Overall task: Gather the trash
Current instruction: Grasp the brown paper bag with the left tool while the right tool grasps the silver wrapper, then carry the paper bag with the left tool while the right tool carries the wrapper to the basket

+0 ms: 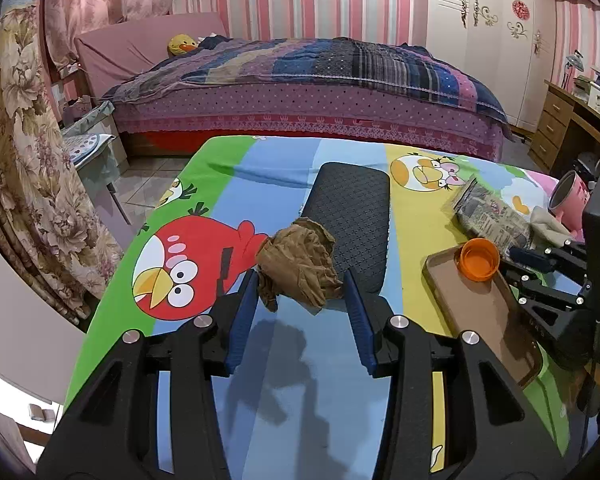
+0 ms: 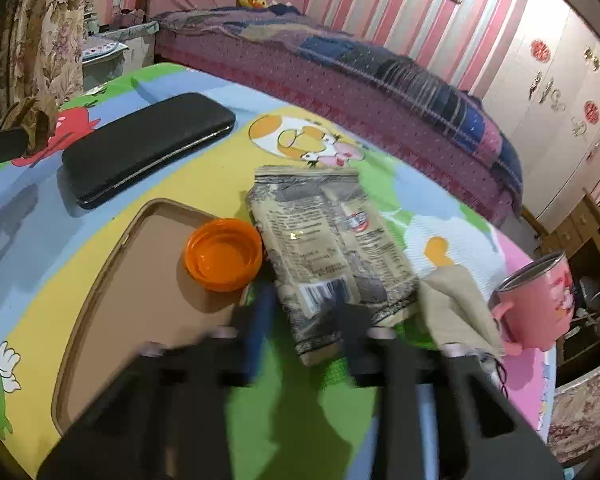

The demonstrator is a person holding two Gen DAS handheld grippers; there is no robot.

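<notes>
A crumpled brown paper wad (image 1: 298, 266), light and squashy, was pinched in the left tool (image 1: 300, 292); right tool (image 2: 300, 312) state couldn't be told, blurred over the snack wrapper (image 2: 332, 256).

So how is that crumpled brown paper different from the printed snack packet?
The crumpled brown paper is a plain, scrunched wad pinched in the left gripper, clear of the table. The printed snack packet is flat, covered in text and a barcode, and lies on the cartoon tablecloth beside the orange cap. Both look like trash.
</notes>
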